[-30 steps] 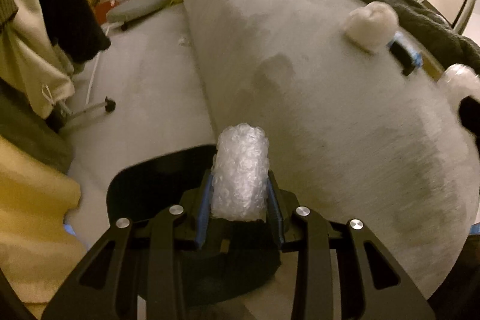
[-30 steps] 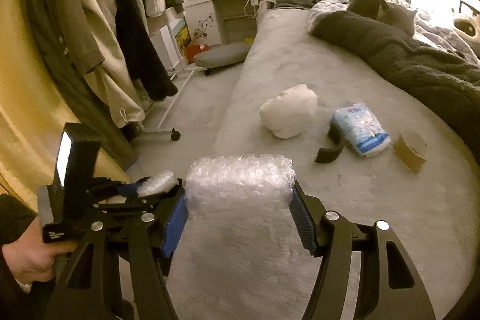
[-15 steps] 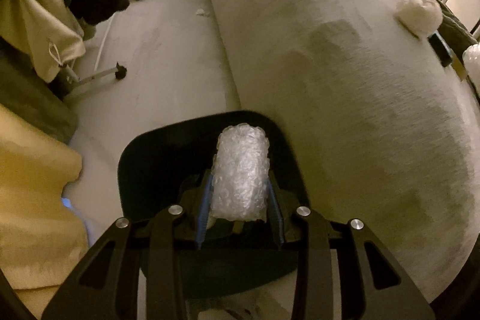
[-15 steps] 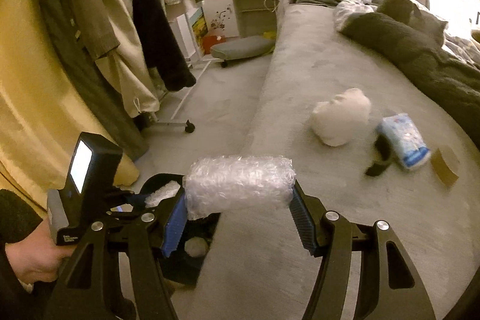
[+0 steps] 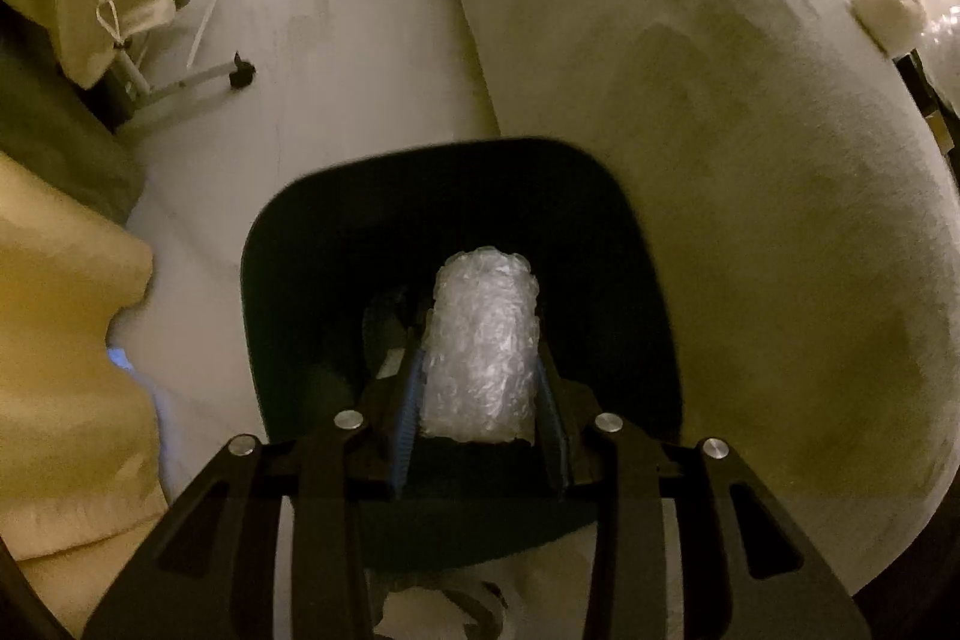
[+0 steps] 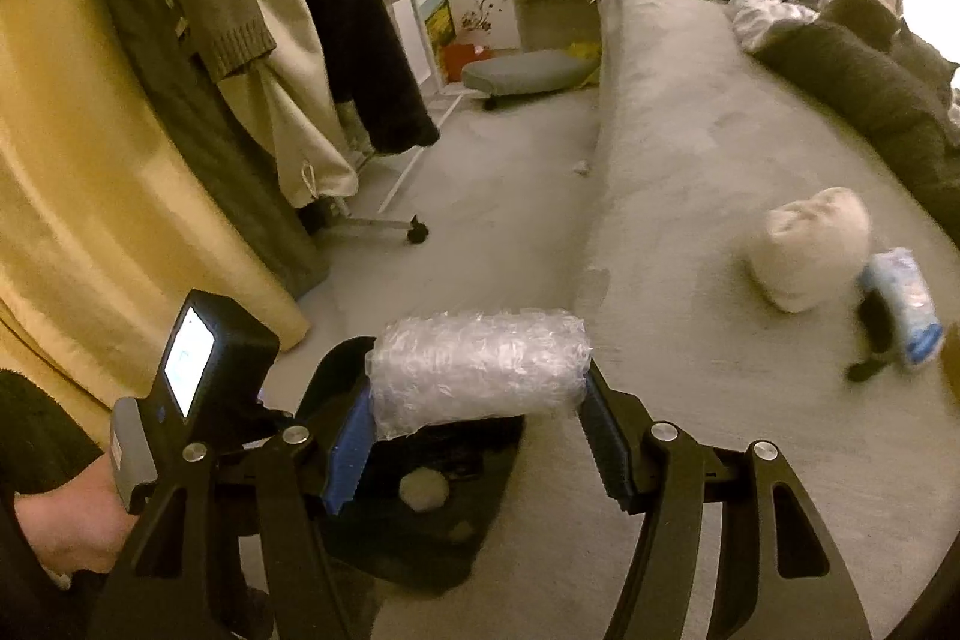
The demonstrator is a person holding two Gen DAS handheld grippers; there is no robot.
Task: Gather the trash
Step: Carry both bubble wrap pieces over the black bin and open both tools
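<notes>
My left gripper [image 5: 480, 400] is shut on a roll of bubble wrap [image 5: 483, 346] and holds it upright over the open mouth of a black trash bin [image 5: 300, 280] on the floor beside the bed. My right gripper [image 6: 474, 424] is shut on a second, wider bubble wrap roll [image 6: 477, 370], held crosswise above the same bin [image 6: 480, 532], which holds a crumpled ball [image 6: 423, 490]. The left gripper's body with its lit screen [image 6: 192, 364] shows at the left of the right wrist view.
On the bed [image 6: 690, 160] lie a white crumpled wad [image 6: 810, 250], a blue-and-white tissue pack [image 6: 903, 310] and a black piece [image 6: 870, 340]. A clothes rack with hanging coats [image 6: 336, 40] stands left on a wheeled base [image 6: 414, 229]. A yellow curtain [image 5: 60, 340] hangs nearby.
Both grippers have swung left off the bed toward the bin. The left gripper's roll now sits over the bin's opening. The bed items have slid right in both views.
</notes>
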